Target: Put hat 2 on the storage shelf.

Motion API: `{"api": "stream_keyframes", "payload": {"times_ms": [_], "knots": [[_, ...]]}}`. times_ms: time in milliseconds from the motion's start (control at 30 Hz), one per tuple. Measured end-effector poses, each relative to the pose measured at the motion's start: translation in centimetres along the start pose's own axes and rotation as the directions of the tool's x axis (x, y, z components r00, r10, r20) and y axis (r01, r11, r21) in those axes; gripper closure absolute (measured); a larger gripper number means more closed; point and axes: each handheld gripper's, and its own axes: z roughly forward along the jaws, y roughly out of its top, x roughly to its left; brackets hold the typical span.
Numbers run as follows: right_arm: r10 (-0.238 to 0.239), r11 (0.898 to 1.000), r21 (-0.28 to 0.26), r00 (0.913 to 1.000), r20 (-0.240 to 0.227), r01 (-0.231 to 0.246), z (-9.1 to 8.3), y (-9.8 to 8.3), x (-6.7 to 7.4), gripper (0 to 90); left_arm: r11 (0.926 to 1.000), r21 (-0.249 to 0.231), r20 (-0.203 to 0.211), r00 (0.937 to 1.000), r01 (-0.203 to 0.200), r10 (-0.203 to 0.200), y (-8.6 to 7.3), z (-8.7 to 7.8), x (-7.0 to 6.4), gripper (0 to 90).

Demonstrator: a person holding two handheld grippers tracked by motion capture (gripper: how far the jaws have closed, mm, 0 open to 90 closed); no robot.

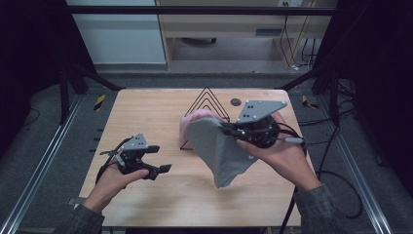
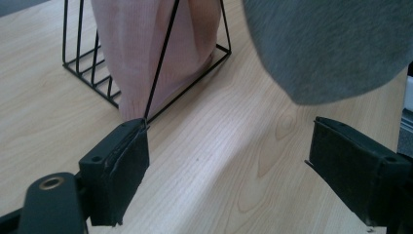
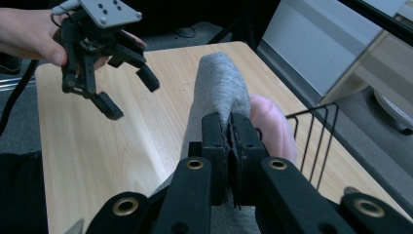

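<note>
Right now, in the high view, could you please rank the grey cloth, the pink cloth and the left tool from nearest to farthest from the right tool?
1. Grey cloth: clamped in the right tool.
2. Pink cloth: just behind, in the wire rack.
3. Left tool: open, across the table.

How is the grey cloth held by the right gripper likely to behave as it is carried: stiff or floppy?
Probably floppy: the grey cloth droops below the right gripper, which pinches one edge. Likely light, since that small pinch holds it up. It may snag the wire rack beside it.
</note>
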Motion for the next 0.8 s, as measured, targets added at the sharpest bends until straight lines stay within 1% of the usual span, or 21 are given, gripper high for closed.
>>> {"api": "stream_keyframes", "payload": {"times_ms": [67, 100, 133, 200, 300, 467, 600, 667, 733, 800], "knots": [[-0.001, 1.0, -0.001, 1.0, -0.005, 0.001, 0.6, 0.3, 0.1, 86.5, 1.0, -0.007, 0.007, 1.0, -0.002, 0.002, 0.4, 0.2, 0.0, 15.4], [-0.004, 1.0, -0.004, 1.0, -0.009, 0.004, 0.9, 0.5, 0.1, 86.6, 0.9999, -0.007, 0.011, 0.9999, -0.011, 0.011, 0.7, 0.4, 0.1, 15.5], [-0.007, 1.0, -0.006, 0.9999, -0.012, 0.006, 1.3, 0.7, 0.2, 86.5, 0.9999, -0.009, 0.012, 0.9999, -0.01, 0.01, 0.8, 0.5, 0.2, 16.1], [-0.006, 1.0, -0.012, 0.9998, -0.018, 0.005, 1.8, 0.9, 0.3, 86.5, 0.9998, -0.004, 0.015, 0.9997, -0.02, 0.02, 1.0, 0.7, 0.3, 17.8], [-0.006, 1.0, -0.017, 0.9995, -0.031, 0.006, 2.5, 1.3, 0.5, 86.5, 0.9997, -0.004, 0.013, 0.9996, -0.024, 0.024, 1.1, 1.0, 0.3, 19.6], [-0.016, 1.0, -0.027, 0.9988, -0.046, 0.015, 3.2, 2.1, 0.9, 86.5, 0.9996, -0.015, 0.01, 0.9997, -0.023, 0.023, 1.4, 1.2, 0.8, 22.0], [-0.02, 0.999, -0.035, 0.9982, -0.057, 0.018, 3.6, 2.6, 1.3, 86.5, 0.9991, -0.034, 0.022, 0.9994, -0.027, 0.028, 1.7, 1.4, 0.9, 24.7], [-0.018, 0.999, -0.037, 0.998, -0.061, 0.016, 3.8, 2.7, 1.4, 86.5, 0.9988, -0.044, 0.033, 0.9992, -0.022, 0.024, 1.8, 1.7, 1.0, 27.0], [-0.015, 0.999, -0.038, 0.9978, -0.065, 0.013, 3.9, 2.6, 1.5, 86.5, 0.9986, -0.051, 0.031, 0.9994, -0.016, 0.018, 1.9, 2.1, 1.0, 31.3], [-0.01, 0.999, -0.034, 0.9977, -0.068, 0.008, 4.1, 2.5, 1.6, 86.5, 0.9986, -0.052, 0.047, 0.9989, -0.004, 0.007, 2.0, 2.6, 1.1, 40.5]]}}
